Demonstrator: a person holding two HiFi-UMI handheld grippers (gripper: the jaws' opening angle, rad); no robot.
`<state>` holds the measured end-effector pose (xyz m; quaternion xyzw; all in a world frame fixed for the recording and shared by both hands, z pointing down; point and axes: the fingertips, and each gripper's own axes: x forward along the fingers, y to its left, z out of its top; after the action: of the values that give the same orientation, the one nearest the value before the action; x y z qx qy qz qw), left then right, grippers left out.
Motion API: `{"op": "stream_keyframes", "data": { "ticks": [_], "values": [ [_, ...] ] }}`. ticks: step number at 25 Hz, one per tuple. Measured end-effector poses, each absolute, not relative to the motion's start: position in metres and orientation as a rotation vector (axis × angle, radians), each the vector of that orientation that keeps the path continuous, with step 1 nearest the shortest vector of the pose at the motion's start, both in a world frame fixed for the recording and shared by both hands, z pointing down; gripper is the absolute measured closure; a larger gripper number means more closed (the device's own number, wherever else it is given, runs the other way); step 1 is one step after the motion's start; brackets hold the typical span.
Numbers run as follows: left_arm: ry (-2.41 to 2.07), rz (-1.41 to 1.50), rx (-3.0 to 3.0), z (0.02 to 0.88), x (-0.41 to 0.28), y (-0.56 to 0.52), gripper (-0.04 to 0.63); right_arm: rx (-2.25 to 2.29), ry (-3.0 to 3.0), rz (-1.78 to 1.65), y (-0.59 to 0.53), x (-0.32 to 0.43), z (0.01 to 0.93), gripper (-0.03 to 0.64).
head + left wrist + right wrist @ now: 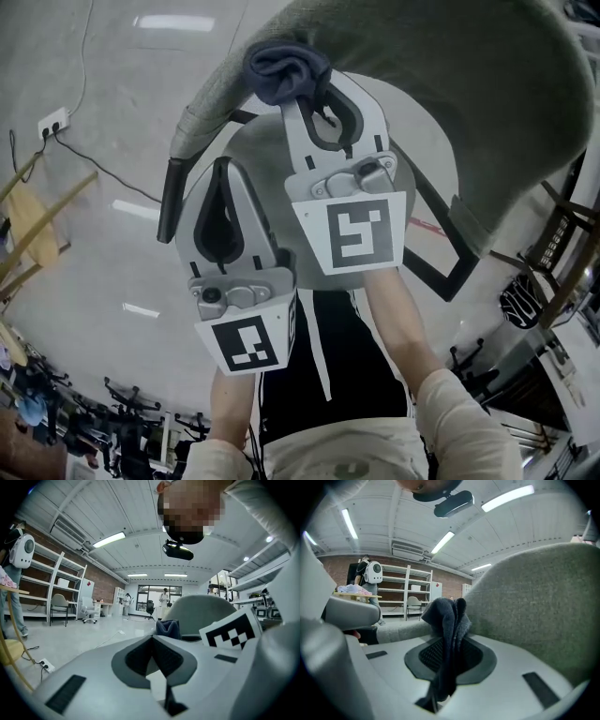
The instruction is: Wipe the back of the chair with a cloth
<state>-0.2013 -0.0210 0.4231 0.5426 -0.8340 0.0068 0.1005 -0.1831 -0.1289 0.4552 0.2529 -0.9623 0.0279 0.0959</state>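
The right gripper (pixel 307 101) has its jaws clamped on a dark blue cloth (pixel 447 616), its bunched end past the jaw tips lying against the grey upholstered chair back (pixel 441 103), while the left gripper (pixel 222 173), jaws together and empty, hangs just beside.

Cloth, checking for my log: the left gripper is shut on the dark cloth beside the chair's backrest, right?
No. The right gripper is shut on the dark cloth beside the chair's backrest, as the right gripper view shows. The left gripper is shut on nothing.
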Motion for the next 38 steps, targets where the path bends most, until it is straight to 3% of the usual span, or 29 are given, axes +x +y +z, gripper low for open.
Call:
{"op": "stream_keyframes", "data": {
  "ticks": [13, 21, 38],
  "values": [
    [-2.342, 0.037, 1.838, 0.422, -0.164, -0.081, 0.578, 1.284, -2.672, 0.176, -0.196, -0.105, 0.459, 0.560],
    [-2.244, 0.071, 1.996, 0.425, -0.133, -0.111, 0.578, 1.710, -2.453, 0.132, -0.218, -0.007, 0.456, 0.560],
    [-1.962, 0.033, 2.312, 0.414, -0.048, -0.131, 0.578, 2.205, -1.942, 0.082, -0.149, 0.144, 0.437, 0.560]
  ]
}}
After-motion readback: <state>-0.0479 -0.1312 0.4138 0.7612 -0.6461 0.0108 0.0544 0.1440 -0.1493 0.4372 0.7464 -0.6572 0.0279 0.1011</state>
